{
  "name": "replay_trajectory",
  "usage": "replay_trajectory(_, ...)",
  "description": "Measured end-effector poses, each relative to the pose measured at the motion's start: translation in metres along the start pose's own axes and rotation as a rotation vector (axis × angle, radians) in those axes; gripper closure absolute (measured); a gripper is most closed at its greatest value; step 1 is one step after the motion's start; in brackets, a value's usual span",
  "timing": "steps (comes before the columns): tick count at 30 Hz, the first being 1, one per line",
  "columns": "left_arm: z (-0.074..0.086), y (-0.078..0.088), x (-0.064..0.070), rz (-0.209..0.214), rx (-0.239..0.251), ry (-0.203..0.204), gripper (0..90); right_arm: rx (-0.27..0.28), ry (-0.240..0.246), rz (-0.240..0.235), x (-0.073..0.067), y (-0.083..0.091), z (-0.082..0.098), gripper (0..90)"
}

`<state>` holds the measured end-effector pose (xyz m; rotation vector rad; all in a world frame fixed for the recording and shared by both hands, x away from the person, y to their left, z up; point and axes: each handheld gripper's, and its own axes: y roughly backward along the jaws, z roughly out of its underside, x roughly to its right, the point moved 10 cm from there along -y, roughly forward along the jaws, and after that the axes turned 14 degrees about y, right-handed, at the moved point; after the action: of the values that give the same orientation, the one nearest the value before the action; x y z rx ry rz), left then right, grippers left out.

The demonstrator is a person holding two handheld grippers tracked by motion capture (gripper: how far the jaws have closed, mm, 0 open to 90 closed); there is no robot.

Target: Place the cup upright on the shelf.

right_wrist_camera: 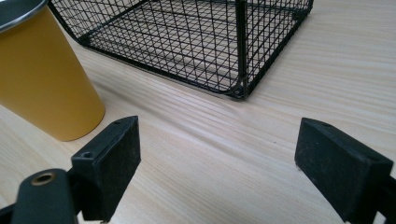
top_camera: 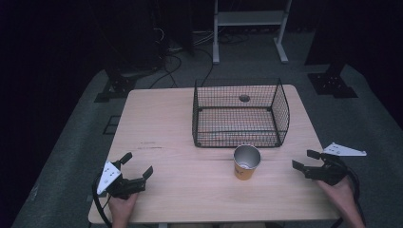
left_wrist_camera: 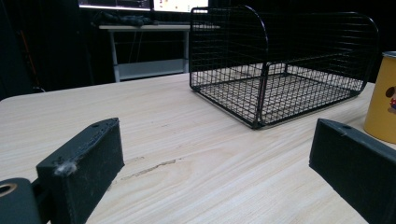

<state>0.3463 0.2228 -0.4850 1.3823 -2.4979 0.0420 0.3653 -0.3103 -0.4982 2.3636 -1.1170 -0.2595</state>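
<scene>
In the high view, a wooden table carries a black wire basket near its far edge, a little toward the right side, with its open side up. A yellow cup with a metal inside stands upright just in front of the basket's near wall, apart from it, about midway between the two grippers. The left gripper rests near the near left corner of the table, held by a hand, and its jaws stand wide apart with nothing between them. The right gripper is at the right edge of the table, near the near right corner, held by the other hand; its jaws are also spread and hold nothing. Both grippers are well apart from the cup. In the left gripper view, the two black jaws are far open over bare wood, the basket stands ahead, and the cup is at the right, near the right jaw but not touching it. In the right gripper view, the jaws are again wide open and empty, the cup stands upright at the left, beyond the left jaw, and a corner of the basket is ahead between them.
</scene>
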Motion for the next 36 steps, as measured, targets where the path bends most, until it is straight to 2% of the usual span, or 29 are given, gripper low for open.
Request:
replay_trajectory(10, 0.001, 0.001, 0.001, 0.007, -0.001, -0.001, 2.3, 0.001, 0.016, -0.013, -0.008, -0.002, -0.004, 13.6)
replay_trajectory(17, 0.001, 0.001, 0.002, 0.011, -0.002, -0.003, 2.3, 0.009, 0.055, -0.044, -0.028, -0.004, -0.011, 13.1)
replay_trajectory(36, 0.001, 0.001, 0.002, 0.008, -0.002, -0.005, 2.3, 0.024, 0.099, -0.119, -0.061, -0.006, -0.021, 11.9)
